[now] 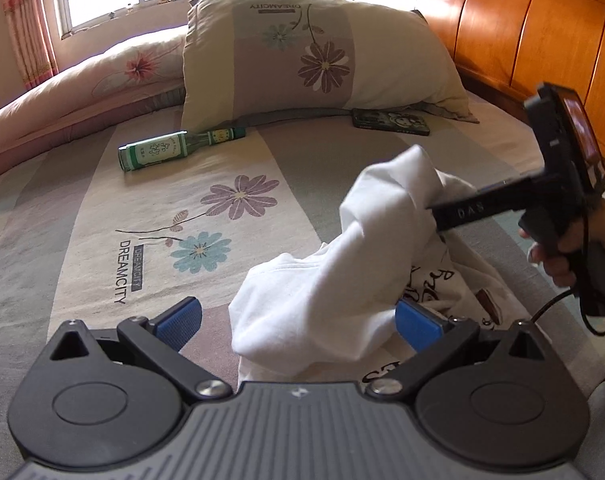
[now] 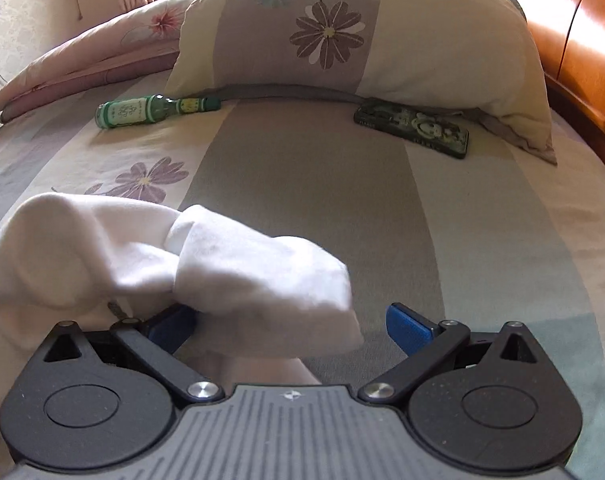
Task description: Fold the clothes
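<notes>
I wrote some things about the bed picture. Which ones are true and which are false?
1. The green bottle lies on its side. True.
2. The white shirt is folded flat. False: it is bunched up in a heap.
3. The left gripper has its jaws spread wide. True.
4. The phone sits on top of the pillow. False: it lies on the bedsheet, at the pillow's lower edge.
5. The right gripper is shut. False: its jaws are apart, with shirt cloth bunched between them.
</notes>
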Demonstrator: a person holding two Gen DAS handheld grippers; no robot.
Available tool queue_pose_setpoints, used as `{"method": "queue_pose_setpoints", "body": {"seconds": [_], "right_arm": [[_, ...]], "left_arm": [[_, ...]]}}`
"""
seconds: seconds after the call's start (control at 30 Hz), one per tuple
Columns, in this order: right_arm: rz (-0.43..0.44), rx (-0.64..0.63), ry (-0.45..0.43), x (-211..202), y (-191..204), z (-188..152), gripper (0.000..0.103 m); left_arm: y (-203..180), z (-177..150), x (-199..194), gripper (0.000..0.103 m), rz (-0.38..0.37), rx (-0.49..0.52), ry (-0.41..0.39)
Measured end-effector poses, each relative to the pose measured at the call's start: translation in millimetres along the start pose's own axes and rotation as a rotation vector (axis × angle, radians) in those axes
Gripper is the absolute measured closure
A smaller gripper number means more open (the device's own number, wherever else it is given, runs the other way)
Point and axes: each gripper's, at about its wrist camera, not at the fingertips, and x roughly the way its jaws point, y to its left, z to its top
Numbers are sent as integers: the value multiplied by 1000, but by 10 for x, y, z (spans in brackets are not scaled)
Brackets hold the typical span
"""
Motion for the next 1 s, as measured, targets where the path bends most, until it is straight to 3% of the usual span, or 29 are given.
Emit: {"method": "queue_pose_setpoints", "body": {"seconds": [0.2, 0.3, 0.43, 0.6, 0.73, 1.0], "right_arm": [[22, -1, -27, -247, -190, -20, 0], [97, -24, 35, -329, -231, -166, 0], [93, -98, 102, -125, -44, -286, 0], [-34, -59, 118, 91, -125, -251, 0], [-178, -23, 83, -68, -474, -254, 0], [-352, 69, 97, -152, -1301, -354, 0]], "left_arm": [[180, 118, 483, 1, 147, -50, 49], [230, 89, 462, 1, 133, -80, 50], [127, 17, 363, 1, 118, -69, 49], [48, -33, 200, 1, 118, -34, 46], [53, -71, 91, 1, 112, -25, 35], [-4, -79, 67, 1, 94, -22, 41]]}}
